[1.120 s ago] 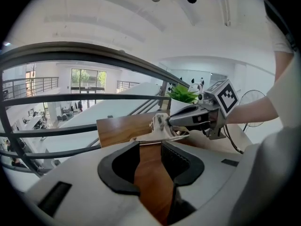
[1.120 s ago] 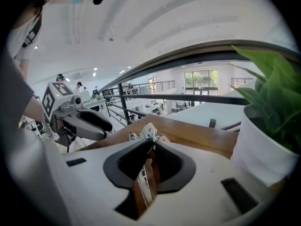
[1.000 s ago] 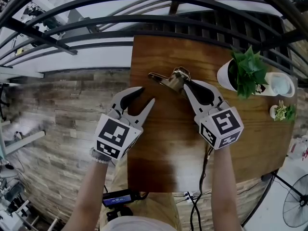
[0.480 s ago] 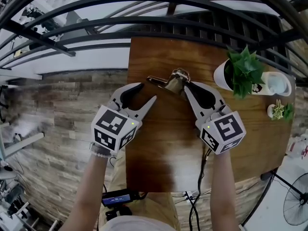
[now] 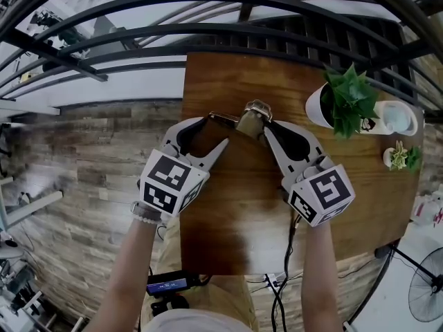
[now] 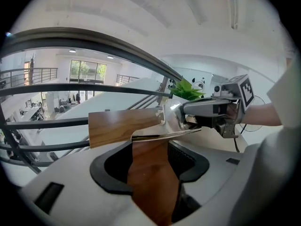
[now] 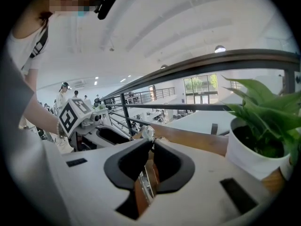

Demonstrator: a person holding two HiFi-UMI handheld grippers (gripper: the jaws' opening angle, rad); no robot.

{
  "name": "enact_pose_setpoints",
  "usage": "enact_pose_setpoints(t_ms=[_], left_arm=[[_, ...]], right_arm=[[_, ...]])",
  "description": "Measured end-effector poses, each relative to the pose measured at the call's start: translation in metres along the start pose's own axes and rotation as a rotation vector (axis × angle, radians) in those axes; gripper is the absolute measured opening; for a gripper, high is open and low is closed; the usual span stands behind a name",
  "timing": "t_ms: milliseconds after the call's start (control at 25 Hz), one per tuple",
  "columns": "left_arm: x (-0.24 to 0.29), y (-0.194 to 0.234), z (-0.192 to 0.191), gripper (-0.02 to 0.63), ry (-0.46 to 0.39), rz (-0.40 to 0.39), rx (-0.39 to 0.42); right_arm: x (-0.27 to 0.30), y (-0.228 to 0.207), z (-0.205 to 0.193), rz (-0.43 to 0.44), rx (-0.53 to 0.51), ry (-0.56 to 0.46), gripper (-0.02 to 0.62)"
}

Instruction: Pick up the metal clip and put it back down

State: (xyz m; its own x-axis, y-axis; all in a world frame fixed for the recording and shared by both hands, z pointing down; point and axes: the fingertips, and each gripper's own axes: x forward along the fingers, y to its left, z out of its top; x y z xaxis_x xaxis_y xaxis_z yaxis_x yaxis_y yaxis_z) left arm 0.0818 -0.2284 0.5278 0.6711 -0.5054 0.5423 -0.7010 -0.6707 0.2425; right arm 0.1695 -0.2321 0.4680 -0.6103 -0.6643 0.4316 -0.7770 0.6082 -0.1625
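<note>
**A:** Where's the clip [image 5: 243, 120]?

**B:** Over the far part of the table [image 5: 228, 220], in the right gripper [image 5: 266, 126]. That gripper's jaws are nearly together, pinched on the clip's right end. The right gripper view shows metal in the narrow gap between the 2 pads.

**A:** Is it off the wood?

**B:** I can't tell for sure. In the left gripper view its flat strip lies level, with a thin dark line under it.

**A:** And the left gripper [image 5: 216, 131]?

**B:** Its jaws are spread wide and grip nothing. They have just been opening; 1 second back the gap was clearly narrower. The strip's left end now sits by the tip of the far jaw and crosses the mouth of the jaws, with no pad pressing on it.

**A:** Anything else changed?

**B:** The left gripper has closed in on the clip. Earlier there was bare wood between its tips and the strip. The right gripper's hold looks the same at all 3 moments in the head view.

**A:** What's around it?

**B:** A plant [image 5: 349, 99] in a white pot stands to the right of the right gripper, well apart from the clip.
</note>
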Motion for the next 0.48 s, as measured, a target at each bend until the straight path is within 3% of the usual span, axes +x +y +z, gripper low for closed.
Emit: enact_pose_setpoints(t_ms=[280,480], left_arm=[[-0.003,0.001,0.002,0.239,-0.007,0.013,-0.004],[-0.008,-0.008,0.007,0.239,-0.03,-0.028,-0.001]], right_arm=[[-0.009,0.006,0.007,0.018,-0.006,-0.013,0.041],[-0.011,0.012,0.008,0.033,-0.012,-0.009,0.038]])
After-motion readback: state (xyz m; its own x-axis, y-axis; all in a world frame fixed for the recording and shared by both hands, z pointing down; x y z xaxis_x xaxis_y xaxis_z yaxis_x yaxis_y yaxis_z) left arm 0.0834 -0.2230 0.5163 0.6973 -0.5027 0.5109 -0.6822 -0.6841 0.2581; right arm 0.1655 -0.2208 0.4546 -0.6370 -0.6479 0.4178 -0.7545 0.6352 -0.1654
